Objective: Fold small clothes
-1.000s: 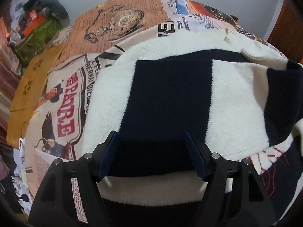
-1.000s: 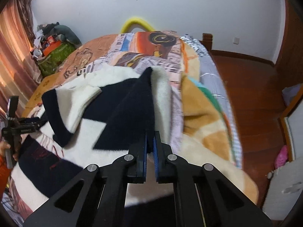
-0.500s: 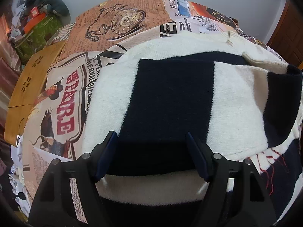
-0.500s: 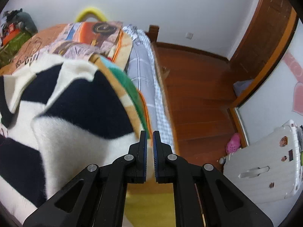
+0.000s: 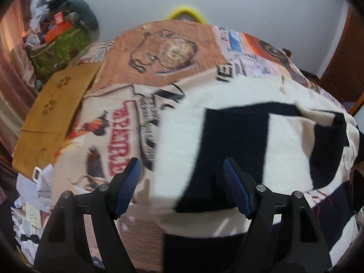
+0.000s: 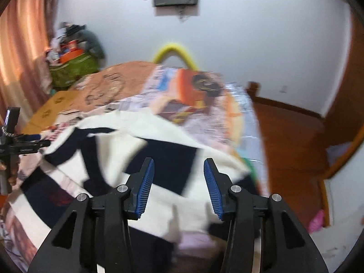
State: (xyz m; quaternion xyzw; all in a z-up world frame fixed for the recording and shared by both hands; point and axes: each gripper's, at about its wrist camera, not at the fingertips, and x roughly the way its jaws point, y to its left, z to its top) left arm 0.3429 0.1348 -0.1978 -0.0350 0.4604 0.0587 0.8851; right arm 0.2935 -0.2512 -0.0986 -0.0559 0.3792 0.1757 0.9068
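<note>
Sweater (image 5: 238,136) released on the bed, both hand-held grippers free of it.

Nearest, the right hand-held gripper (image 6: 179,184) has just been opening its jaws and nothing sits between them; the left hand-held gripper (image 5: 182,186) is spread wide, hovering over the sweater's near edge without pressing it. Beyond them the cream-and-navy sweater lies half-folded on the bed's printed blanket (image 5: 159,52), one flap loosely turned over. Farther off stand a green bag (image 6: 70,72) and the wall. Likely risk: the fluffy flap, no longer held, could spring open or slide crooked, and any later crease would then sit uneven.
</note>
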